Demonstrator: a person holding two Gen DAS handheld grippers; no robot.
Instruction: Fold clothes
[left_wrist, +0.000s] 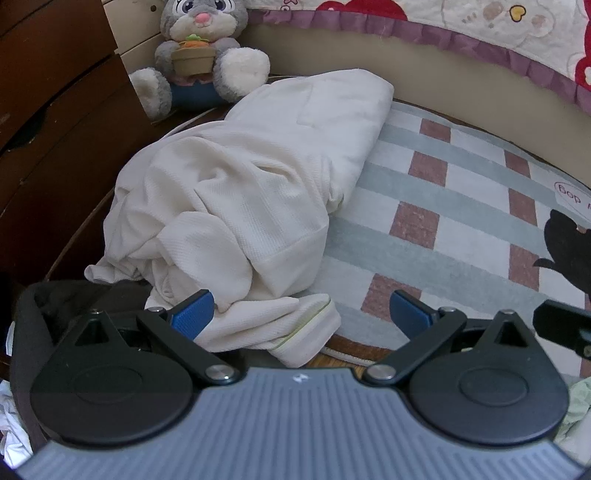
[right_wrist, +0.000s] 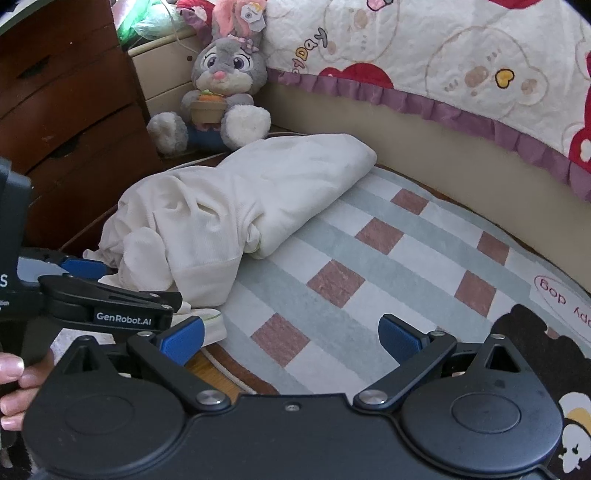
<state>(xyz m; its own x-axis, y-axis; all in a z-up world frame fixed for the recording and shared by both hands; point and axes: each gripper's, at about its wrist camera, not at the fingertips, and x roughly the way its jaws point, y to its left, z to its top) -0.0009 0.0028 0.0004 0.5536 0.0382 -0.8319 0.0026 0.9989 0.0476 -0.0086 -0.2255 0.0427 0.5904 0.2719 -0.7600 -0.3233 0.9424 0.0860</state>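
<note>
One cream garment (left_wrist: 236, 192) lies crumpled on the checked rug (left_wrist: 443, 206), just in front of one plush rabbit (left_wrist: 201, 51) sitting by the wooden drawers (left_wrist: 55, 110). Two hand-held grippers hover near the garment's closest edge: the left hand-held gripper (left_wrist: 301, 314) and the right hand-held gripper (right_wrist: 291, 338) both gape wide, holding nothing.

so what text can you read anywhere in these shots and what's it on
"GenRobot.AI" on the left gripper's black finger arm.
"Bop" on the checked rug's speech bubble; the rest is cut off, and it appears upside down in the right wrist view.
"yDay" on the quilt, partly hidden.
White lettering on the left gripper's body: mostly cut off, unreadable.
</note>
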